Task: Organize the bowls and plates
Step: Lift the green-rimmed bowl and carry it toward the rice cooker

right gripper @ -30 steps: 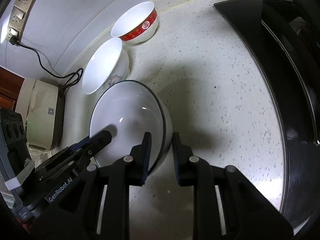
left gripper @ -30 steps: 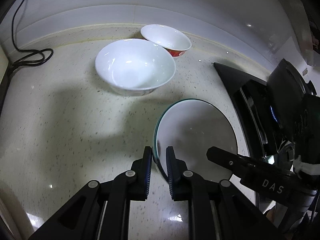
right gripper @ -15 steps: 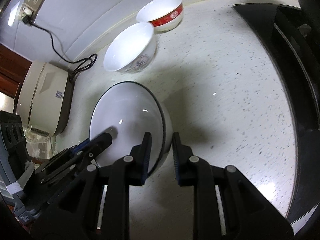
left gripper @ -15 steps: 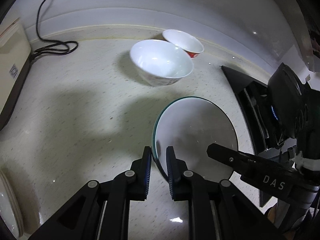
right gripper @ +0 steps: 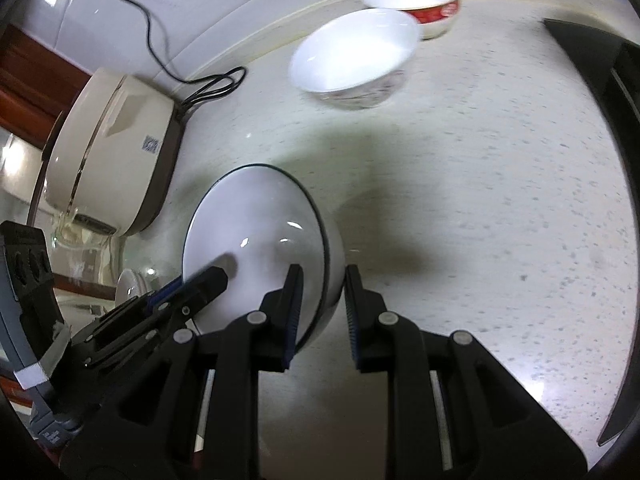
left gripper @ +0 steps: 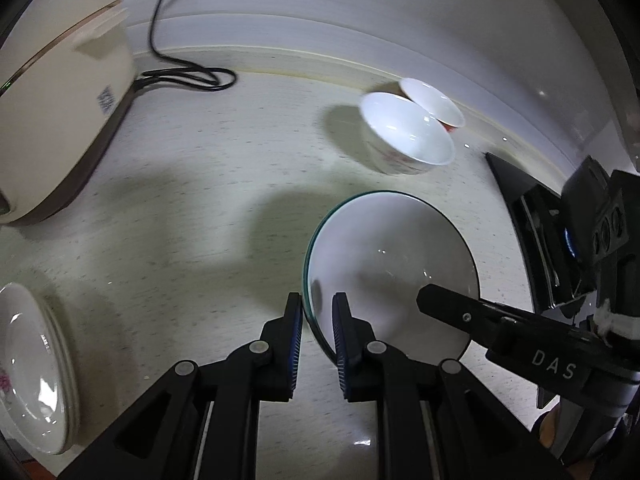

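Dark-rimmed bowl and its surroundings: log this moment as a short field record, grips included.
held item: dark-rimmed bowl
left gripper: shut on the bowl's rim
right gripper: shut on the opposite rim
bowl position: over the speckled counter
other bowls: white bowl and red-banded bowl, near the back wall
plates: stack at far left
appliance: cream cooker, corded

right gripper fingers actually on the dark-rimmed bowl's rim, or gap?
Touching. In the right wrist view, the right gripper fingers pinch the dark-rimmed bowl wall, one inside, one outside.
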### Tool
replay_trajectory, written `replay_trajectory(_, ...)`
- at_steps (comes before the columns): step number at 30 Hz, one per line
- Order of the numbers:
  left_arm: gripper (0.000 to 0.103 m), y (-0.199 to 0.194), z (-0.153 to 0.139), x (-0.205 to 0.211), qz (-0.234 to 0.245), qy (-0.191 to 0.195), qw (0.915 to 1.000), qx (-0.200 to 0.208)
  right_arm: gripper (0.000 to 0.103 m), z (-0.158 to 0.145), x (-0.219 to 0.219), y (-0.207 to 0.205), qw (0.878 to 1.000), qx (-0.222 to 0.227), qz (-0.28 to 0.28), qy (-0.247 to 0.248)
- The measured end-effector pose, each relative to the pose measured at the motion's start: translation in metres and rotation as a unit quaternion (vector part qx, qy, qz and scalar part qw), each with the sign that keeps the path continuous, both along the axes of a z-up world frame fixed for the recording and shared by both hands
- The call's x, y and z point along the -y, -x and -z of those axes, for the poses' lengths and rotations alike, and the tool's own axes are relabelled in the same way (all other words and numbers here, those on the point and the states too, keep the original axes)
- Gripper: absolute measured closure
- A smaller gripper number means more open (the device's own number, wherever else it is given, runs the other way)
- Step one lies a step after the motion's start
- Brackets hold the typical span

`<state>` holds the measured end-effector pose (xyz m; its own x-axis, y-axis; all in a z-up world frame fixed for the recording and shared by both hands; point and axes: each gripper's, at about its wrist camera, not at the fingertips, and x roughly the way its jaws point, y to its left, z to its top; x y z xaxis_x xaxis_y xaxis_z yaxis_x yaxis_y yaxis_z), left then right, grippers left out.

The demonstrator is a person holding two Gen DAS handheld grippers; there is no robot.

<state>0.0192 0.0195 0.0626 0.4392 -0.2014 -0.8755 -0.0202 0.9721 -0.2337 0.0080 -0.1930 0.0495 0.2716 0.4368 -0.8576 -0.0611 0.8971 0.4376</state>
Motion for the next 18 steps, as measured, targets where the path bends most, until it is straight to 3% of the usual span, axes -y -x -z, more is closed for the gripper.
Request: replay_trajectory(18, 0.088, 0.013, 0.008, -0.065, -0.048, -0.005, 0.9987, -0.013, 0.079, 0.004, -0.072, -0.006, 0.998, -0.006, -0.070, 0.000)
